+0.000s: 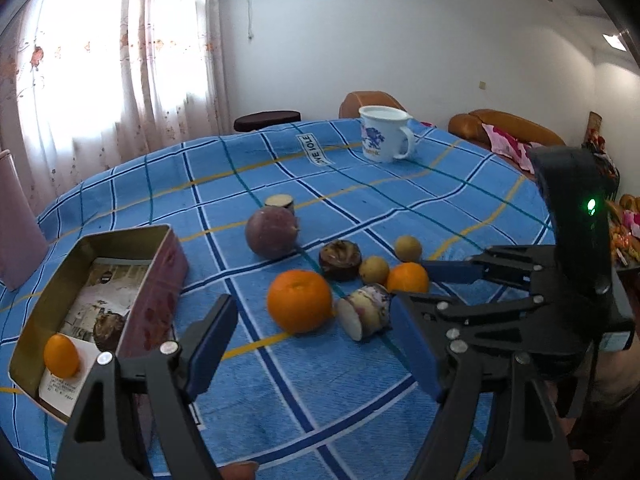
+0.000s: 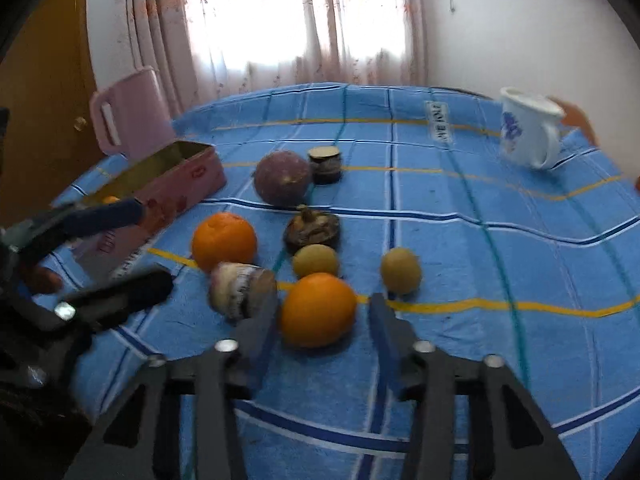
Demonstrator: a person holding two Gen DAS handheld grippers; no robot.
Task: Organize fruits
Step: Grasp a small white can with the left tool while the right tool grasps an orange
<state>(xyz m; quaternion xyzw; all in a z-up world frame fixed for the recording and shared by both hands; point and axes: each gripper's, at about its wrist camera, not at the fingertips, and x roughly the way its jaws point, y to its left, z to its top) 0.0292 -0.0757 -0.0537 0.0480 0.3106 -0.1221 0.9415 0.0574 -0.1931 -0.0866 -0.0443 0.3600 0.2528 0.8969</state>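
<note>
Fruits lie on the blue checked tablecloth [image 1: 400, 208]. A small orange [image 2: 318, 315] sits between the open fingers of my right gripper [image 2: 324, 322]; it also shows in the left wrist view [image 1: 407, 278]. A bigger orange [image 1: 299, 301] lies beside a cut fruit piece [image 1: 368, 311]. Two small yellow-brown fruits [image 1: 408, 247] [image 1: 374, 269], a dark mangosteen [image 1: 340, 259] and a purple round fruit [image 1: 272, 232] lie behind. The pink tin [image 1: 120, 292] holds a small orange [image 1: 61, 355] and a dark fruit [image 1: 108, 330]. My left gripper [image 1: 316, 356] is open and empty, above the cloth near the tin.
A white mug with blue print [image 1: 386, 133] stands at the far side of the table. The tin's pink lid [image 2: 132, 112] stands upright behind the tin. A small dark cut piece [image 1: 280, 202] lies behind the purple fruit. Brown chairs [image 1: 504, 124] stand beyond the table.
</note>
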